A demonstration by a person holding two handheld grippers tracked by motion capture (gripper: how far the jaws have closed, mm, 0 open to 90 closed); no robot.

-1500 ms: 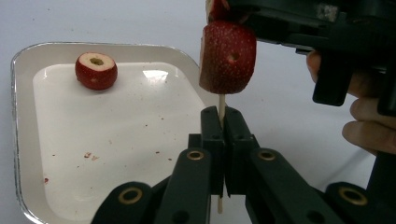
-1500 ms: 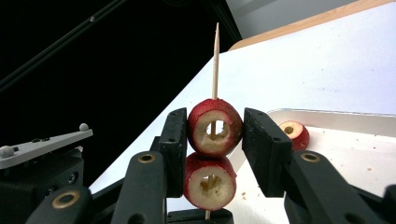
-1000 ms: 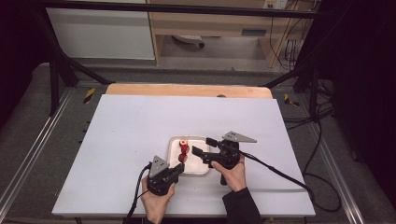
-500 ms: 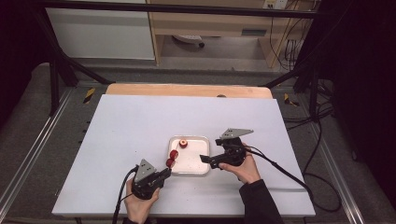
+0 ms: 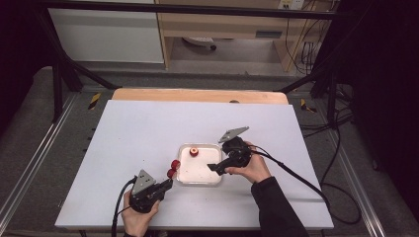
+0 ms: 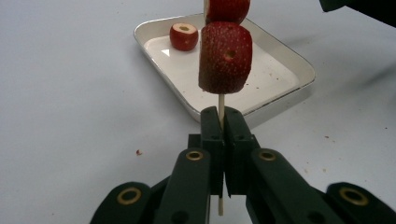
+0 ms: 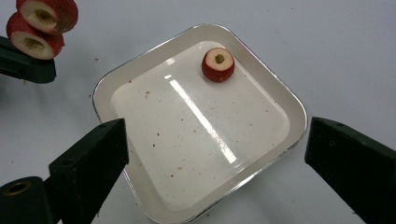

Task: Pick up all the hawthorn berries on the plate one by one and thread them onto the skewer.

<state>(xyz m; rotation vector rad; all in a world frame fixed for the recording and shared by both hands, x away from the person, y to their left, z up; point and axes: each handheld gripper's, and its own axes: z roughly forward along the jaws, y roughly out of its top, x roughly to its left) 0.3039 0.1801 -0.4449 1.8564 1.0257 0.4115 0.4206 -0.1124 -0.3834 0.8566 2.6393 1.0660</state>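
High view, from the near edge: the left gripper (image 5: 168, 185) has its jaws clamped on a skewer (image 6: 221, 105) carrying two strawberry pieces (image 5: 172, 168), just beside the tray (image 5: 200, 180). One loose piece (image 5: 194, 151) lies at the tray's far edge, so it seems two are threaded and one is left. Right gripper view adds that the right gripper (image 7: 215, 154) hangs wide open over the tray, holding nothing

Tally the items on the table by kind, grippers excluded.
Strawberry pieces: 3, with 2 on the skewer (lower, upper) and 1 loose in the tray
Skewers: 1
Trays: 1
Total: 5
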